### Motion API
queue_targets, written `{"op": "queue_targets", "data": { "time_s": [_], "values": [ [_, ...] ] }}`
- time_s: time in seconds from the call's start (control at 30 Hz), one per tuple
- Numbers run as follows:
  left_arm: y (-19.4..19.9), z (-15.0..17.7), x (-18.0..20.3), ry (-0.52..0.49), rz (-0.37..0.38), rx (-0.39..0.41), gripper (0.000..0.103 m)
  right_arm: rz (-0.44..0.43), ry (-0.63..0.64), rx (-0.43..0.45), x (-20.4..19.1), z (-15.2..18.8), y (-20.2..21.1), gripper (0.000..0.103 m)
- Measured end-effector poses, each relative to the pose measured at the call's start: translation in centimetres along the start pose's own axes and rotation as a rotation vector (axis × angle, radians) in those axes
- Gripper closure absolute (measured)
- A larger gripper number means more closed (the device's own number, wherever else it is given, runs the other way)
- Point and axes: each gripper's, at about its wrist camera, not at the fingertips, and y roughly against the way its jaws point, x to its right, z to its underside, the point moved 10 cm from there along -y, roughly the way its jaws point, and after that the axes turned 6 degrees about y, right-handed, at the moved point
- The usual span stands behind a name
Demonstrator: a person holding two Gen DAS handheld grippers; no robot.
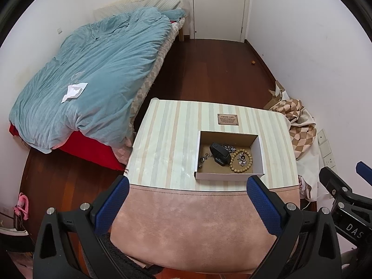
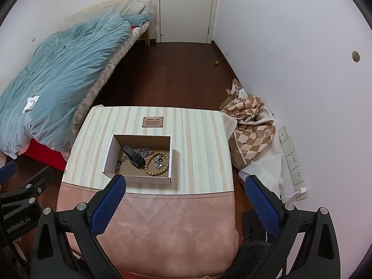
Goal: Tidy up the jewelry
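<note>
An open white cardboard box (image 1: 260, 153) (image 2: 172, 160) stands on a striped and pink padded stool (image 1: 167, 139) (image 2: 200, 144). Inside lie a black watch (image 1: 219, 154) (image 2: 133, 156), a wooden bead bracelet (image 1: 240, 160) (image 2: 157, 164), a silver chain (image 1: 229, 148) (image 2: 144, 151) and small silver pieces (image 1: 204, 158) (image 2: 119, 164). My left gripper (image 1: 187, 186) is open and empty, held above the stool's pink near end, short of the box. My right gripper (image 2: 184, 184) is open and empty, its left finger just in front of the box's near wall.
A bed with a teal duvet (image 1: 93, 69) (image 2: 58, 69) stands to the left. A checked cloth heap (image 1: 300, 125) (image 2: 251, 127) lies right of the stool against the wall. A white door (image 1: 218, 7) (image 2: 186, 9) is at the far end past a dark wooden floor (image 1: 209, 69).
</note>
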Motion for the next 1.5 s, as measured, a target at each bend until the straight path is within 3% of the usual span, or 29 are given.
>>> {"op": "queue_targets", "data": {
  "time_s": [1.5],
  "values": [
    [0.9, 0.6, -0.3, -0.006, 0.037, 0.003, 0.000, -0.023, 0.005, 0.001, -0.5, 0.5, 0.8, 0.000]
  ]
}}
